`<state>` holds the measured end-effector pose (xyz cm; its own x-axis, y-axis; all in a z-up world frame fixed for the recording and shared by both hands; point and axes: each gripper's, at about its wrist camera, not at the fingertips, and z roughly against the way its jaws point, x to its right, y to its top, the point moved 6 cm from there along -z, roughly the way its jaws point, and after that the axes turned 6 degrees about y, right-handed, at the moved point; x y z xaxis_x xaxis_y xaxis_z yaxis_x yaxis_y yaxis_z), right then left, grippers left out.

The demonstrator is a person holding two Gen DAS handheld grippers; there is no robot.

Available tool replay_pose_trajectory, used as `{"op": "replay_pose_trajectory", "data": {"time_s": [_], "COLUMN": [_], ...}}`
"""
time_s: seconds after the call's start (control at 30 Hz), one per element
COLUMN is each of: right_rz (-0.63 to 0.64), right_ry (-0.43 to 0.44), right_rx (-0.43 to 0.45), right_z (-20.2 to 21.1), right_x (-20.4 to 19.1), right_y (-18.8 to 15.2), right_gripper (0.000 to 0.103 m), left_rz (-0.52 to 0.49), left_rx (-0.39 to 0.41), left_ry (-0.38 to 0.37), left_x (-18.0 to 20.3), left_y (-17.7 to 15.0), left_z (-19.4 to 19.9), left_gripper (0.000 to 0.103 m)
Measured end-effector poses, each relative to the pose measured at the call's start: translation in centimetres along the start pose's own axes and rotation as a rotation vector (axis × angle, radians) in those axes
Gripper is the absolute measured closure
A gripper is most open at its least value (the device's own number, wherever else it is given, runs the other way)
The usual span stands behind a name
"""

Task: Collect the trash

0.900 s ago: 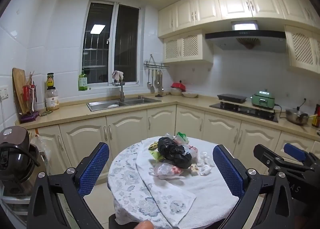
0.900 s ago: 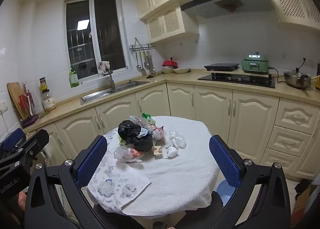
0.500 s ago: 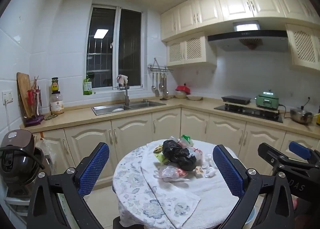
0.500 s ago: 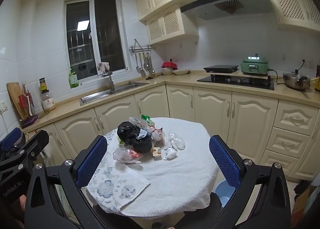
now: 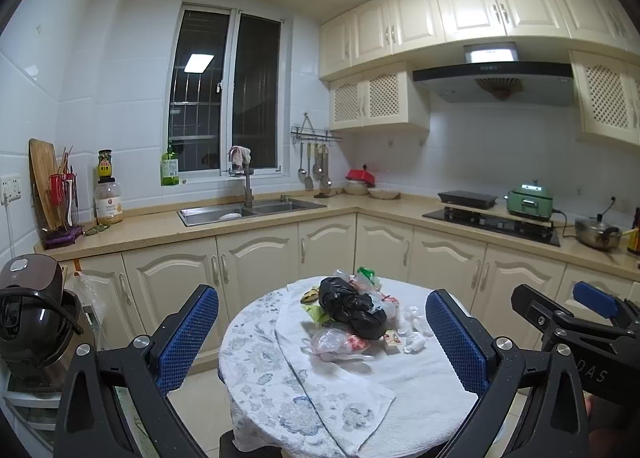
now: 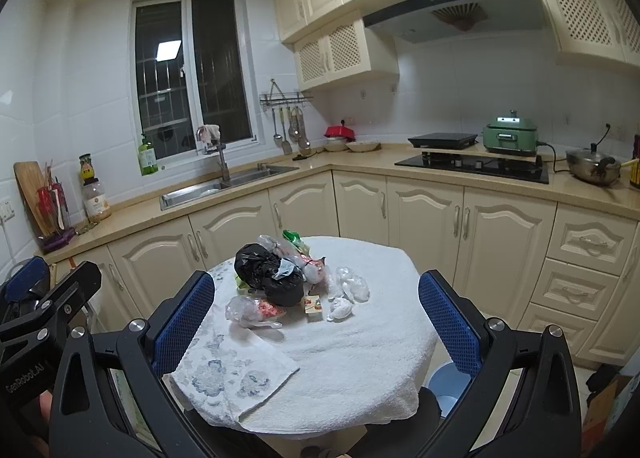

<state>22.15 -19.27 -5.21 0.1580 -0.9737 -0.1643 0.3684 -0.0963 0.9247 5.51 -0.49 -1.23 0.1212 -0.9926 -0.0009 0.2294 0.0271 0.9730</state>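
Both sets of tongs stand wide apart with nothing between their blue pads. In the left wrist view the left gripper (image 5: 322,332) fills the bottom of the frame, one pad at lower left, the other at lower right. The trash pile (image 5: 354,316) sits in the middle of the frame, framed in the gap between the two pads but well beyond them, touching neither. The right gripper (image 6: 316,316) frames the same heap just as loosely in its own view; the pile lies a little left of centre there, nearer the left-hand pad.

The heap rests on a small round table (image 5: 424,378) covered with a white towel, with a blue-flowered cloth (image 5: 260,370) draped over its left side. At the heart of the pile is a crumpled black plastic bag (image 6: 266,270). In front of it lies a clear bag with something red inside (image 6: 256,310). To the right are a few clear plastic wads (image 6: 348,290) and a small printed packet (image 6: 314,304). Green wrapping (image 6: 294,238) pokes out behind the black bag.

Beyond the table, cream cabinets run along the wall, with a steel sink (image 5: 248,210) under the dark window and a green cooker (image 6: 510,136) at the right of the frame. A blue bin (image 6: 450,382) peeks out below the table's right edge.
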Motion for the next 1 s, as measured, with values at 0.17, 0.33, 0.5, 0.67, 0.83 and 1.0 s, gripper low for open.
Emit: {"op": "replay_pose_trajectory", "data": {"time_s": [0.17,0.33,0.5,0.67,0.83,1.0], "right_rz": [0.005,0.005,0.008,0.010,0.006,0.009], "right_ry": [0.006,0.003,0.000,-0.003,0.005,0.006], "right_rx": [0.001,0.000,0.003,0.002,0.001,-0.007], "right_z": [0.07,0.01,-0.07,-0.15,-0.23,-0.61], "right_x": [0.09,-0.01,-0.26,-0.39,-0.42,-0.30], "right_y": [0.06,-0.02,-0.12,-0.14,-0.19,-0.37], "right_gripper": [0.000,0.000,0.000,0.000,0.000,0.000], "left_rz": [0.004,0.008,0.010,0.009,0.009,0.011], "left_rx": [0.002,0.004,0.003,0.000,-0.008,-0.020], "left_ry": [-0.003,-0.002,-0.001,-0.001,-0.001,-0.004], "left_x": [-0.12,-0.18,-0.23,-0.28,-0.26,-0.22], "left_y": [-0.08,-0.25,-0.15,-0.20,-0.31,-0.57], "left_z": [0.10,0.07,0.16,0.14,-0.06,-0.63], "left_gripper": [0.001,0.001,0.001,0.001,0.001,0.001]}}
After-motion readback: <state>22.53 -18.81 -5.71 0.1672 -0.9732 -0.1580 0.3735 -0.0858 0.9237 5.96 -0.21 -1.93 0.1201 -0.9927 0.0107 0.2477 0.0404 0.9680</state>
